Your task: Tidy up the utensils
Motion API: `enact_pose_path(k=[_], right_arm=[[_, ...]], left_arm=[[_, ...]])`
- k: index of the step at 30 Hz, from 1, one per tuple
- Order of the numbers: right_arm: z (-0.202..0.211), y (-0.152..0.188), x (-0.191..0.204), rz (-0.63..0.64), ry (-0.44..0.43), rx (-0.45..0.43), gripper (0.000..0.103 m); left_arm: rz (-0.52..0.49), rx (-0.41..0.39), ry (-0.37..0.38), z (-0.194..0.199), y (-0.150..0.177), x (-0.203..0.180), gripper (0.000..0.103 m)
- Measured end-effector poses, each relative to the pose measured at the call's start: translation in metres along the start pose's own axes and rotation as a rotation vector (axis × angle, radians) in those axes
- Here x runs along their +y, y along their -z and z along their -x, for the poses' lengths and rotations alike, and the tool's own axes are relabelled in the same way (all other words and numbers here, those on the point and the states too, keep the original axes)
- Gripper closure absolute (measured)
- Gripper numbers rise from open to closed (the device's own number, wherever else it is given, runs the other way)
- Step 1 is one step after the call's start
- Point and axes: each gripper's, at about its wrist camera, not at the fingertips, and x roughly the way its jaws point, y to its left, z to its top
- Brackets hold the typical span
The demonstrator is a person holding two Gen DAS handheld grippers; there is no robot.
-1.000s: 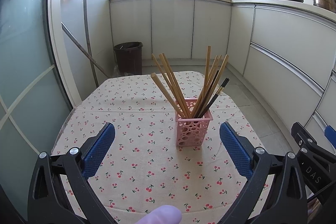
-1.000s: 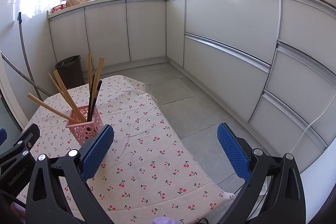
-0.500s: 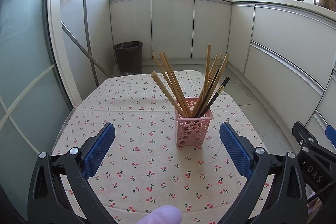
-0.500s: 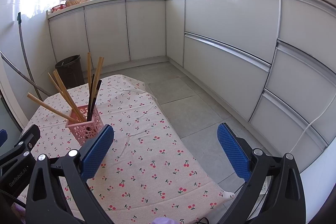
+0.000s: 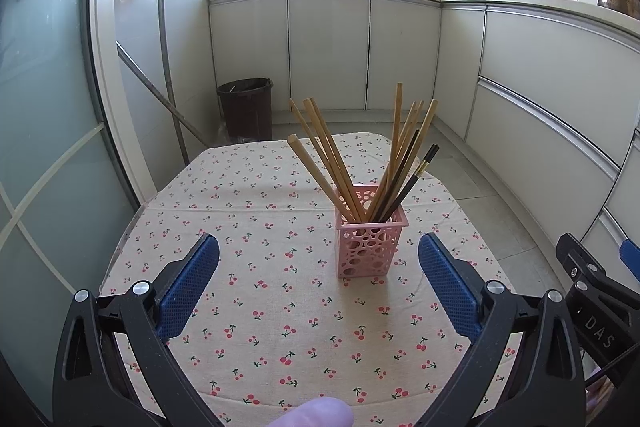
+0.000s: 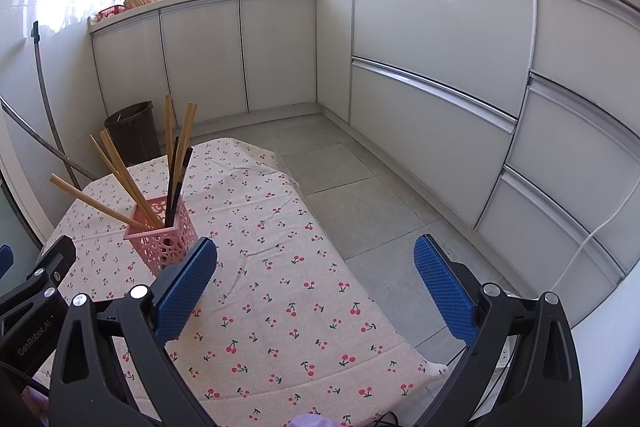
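A pink perforated holder (image 5: 371, 245) stands upright on the cherry-print tablecloth (image 5: 256, 267); it also shows in the right wrist view (image 6: 164, 239). Several wooden chopsticks (image 5: 328, 163) and dark chopsticks (image 5: 412, 179) stand fanned out in it. My left gripper (image 5: 319, 263) is open and empty, just short of the holder. My right gripper (image 6: 316, 271) is open and empty, over the table's right side, with the holder off to its left.
White kitchen cabinets (image 6: 432, 75) run along the back and right. A dark bin (image 5: 246, 107) stands on the floor behind the table. A pole (image 5: 166, 67) leans at the left wall. The table's right edge (image 6: 360, 267) drops to grey floor tiles.
Both grippers stay open and nearly still; the view barely shifts.
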Motion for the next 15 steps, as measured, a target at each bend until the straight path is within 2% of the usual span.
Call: enact_pose_path(k=[15], right_arm=[[-0.0025, -0.0005, -0.0016, -0.007, -0.001, 0.012, 0.007]], left_arm=[[-0.026, -0.007, 0.001, -0.0002, 0.0013, -0.0022, 0.007]])
